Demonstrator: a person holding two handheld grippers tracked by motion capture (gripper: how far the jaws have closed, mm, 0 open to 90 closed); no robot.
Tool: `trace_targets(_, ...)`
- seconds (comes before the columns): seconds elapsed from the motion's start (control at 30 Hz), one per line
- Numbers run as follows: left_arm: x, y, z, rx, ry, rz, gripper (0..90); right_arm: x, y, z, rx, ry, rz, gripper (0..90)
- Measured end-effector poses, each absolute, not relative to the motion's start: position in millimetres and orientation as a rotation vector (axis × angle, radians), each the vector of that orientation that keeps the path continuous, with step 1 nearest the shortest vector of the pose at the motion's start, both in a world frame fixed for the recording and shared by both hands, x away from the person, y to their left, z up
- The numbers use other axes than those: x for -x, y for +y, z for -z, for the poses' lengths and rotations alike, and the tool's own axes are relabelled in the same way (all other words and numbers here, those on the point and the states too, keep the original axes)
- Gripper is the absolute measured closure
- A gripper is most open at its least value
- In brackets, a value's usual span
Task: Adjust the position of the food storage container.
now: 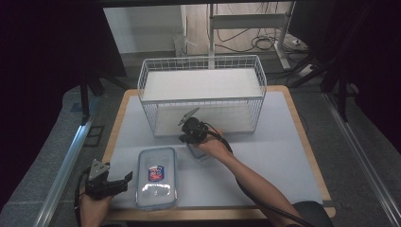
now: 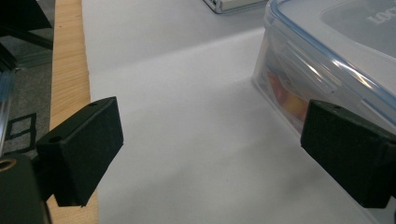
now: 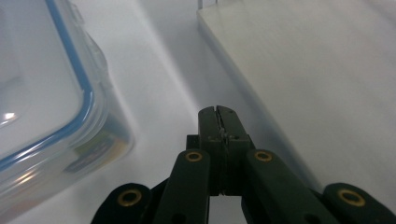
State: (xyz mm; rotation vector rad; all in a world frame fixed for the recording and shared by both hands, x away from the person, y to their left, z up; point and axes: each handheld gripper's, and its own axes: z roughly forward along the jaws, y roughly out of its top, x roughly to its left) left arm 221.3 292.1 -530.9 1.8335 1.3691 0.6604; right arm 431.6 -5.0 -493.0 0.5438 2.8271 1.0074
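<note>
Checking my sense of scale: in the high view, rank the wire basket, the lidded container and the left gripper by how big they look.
1. Wire basket, clearly largest.
2. Lidded container.
3. Left gripper, smallest, though it sits nearest the camera, which flatters it.

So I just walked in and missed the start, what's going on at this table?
A person works with a gripper in each hand. The left gripper rests open beside a lidded plastic container near the table's front edge, not touching it. The right gripper is shut, holding nothing, between the container and the wire basket.
</note>
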Motion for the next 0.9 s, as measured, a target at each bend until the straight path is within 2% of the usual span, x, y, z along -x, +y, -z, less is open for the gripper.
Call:
trace_targets(0.33, -221.5, 290.2, 531.3, -1.841, 1.366, -0.659, 5.7, -416.2, -43.6, 489.9, -0.596, 2.833, -0.996, 90.0)
trace_targets(0.9, -223.4, 287.6, 530.3, -1.836, 1.39, -0.601, 5.8, -377.6, -148.5, 482.3, -0.765, 2.74, -0.973, 90.0)
